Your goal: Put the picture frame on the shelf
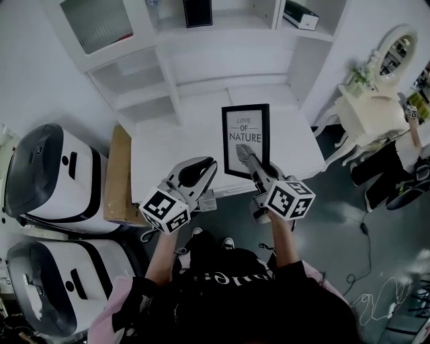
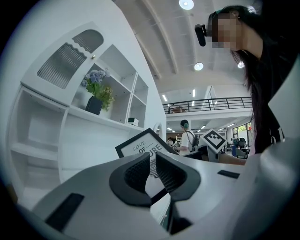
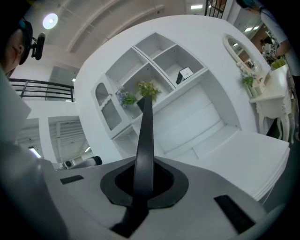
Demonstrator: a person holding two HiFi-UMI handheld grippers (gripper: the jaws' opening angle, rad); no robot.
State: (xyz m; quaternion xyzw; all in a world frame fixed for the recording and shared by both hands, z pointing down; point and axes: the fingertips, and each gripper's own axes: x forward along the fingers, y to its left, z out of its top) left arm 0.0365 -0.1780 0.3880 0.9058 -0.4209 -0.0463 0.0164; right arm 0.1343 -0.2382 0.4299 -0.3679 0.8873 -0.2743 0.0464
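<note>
A black picture frame (image 1: 245,138) printed with "LOVE OF NATURE" hangs above the white counter (image 1: 168,151) of the shelf unit (image 1: 201,67). My right gripper (image 1: 252,160) is shut on the frame's lower right edge. In the right gripper view the frame (image 3: 144,136) runs edge-on between the pads of that gripper (image 3: 143,180), and the shelf unit (image 3: 187,103) stands ahead. My left gripper (image 1: 208,164) floats just left of the frame's bottom corner, shut and holding nothing. Its own view shows the left gripper (image 2: 152,166) with the frame (image 2: 140,145) beyond it.
Two white and black machines (image 1: 54,178) (image 1: 40,289) stand at the left, beside a brown board (image 1: 119,175). A white dressing table with an oval mirror (image 1: 366,107) is at the right. The upper shelves hold a black box (image 1: 197,12), a small box (image 1: 301,15) and a potted plant (image 2: 96,96).
</note>
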